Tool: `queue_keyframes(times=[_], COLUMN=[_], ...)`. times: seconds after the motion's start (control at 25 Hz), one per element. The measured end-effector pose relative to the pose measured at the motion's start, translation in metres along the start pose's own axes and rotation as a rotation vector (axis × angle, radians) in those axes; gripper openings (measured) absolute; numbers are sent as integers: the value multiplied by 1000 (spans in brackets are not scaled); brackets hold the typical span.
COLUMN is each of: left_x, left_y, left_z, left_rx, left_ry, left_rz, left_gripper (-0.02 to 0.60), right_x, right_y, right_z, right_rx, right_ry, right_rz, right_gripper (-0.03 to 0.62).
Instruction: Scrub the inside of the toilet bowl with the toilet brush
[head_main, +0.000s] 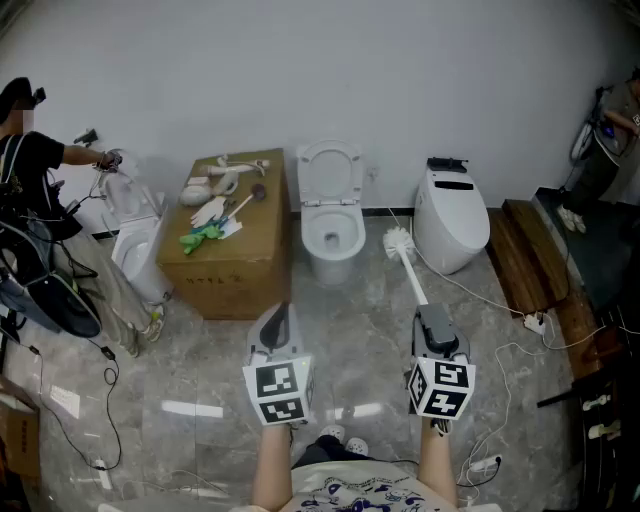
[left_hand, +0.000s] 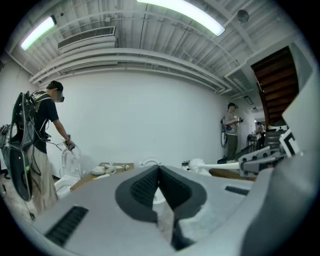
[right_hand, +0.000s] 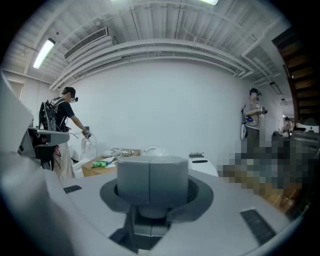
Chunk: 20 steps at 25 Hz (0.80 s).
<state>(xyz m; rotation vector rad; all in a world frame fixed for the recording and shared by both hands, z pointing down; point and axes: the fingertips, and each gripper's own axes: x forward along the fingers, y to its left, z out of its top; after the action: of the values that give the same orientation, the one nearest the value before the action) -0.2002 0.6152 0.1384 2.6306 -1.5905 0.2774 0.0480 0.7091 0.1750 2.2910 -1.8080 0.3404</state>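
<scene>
Right of the toilet bowl (head_main: 333, 238), my right gripper (head_main: 433, 320) pinched the toilet brush (head_main: 411, 270) by its handle end. My left gripper (head_main: 282, 318) was pressed together, empty. Such a far-back hold risked the head swinging and missing the bowl.

Toilet bowl (head_main: 331, 240): glossy white, ceramic look. Floor (head_main: 200, 360): polished stone-look tile, reflective. Box (head_main: 240, 272): matt brown cardboard. Toilet brush (head_main: 397, 240): smooth white plastic. Wall (head_main: 400, 60): matt white.
</scene>
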Motion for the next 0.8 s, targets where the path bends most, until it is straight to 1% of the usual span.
queue_keyframes(times=[0.56, 0.8], left_x=[5, 17], left_y=[1, 19], left_z=[-2, -2], left_rx=[-1, -12], left_ry=[4, 2], left_rz=[3, 10], left_gripper=[2, 3], right_x=[5, 21], right_y=[2, 12], right_z=[1, 5], right_rx=[6, 8], right_ry=[-2, 1], right_rz=[10, 14], right_gripper=[166, 166])
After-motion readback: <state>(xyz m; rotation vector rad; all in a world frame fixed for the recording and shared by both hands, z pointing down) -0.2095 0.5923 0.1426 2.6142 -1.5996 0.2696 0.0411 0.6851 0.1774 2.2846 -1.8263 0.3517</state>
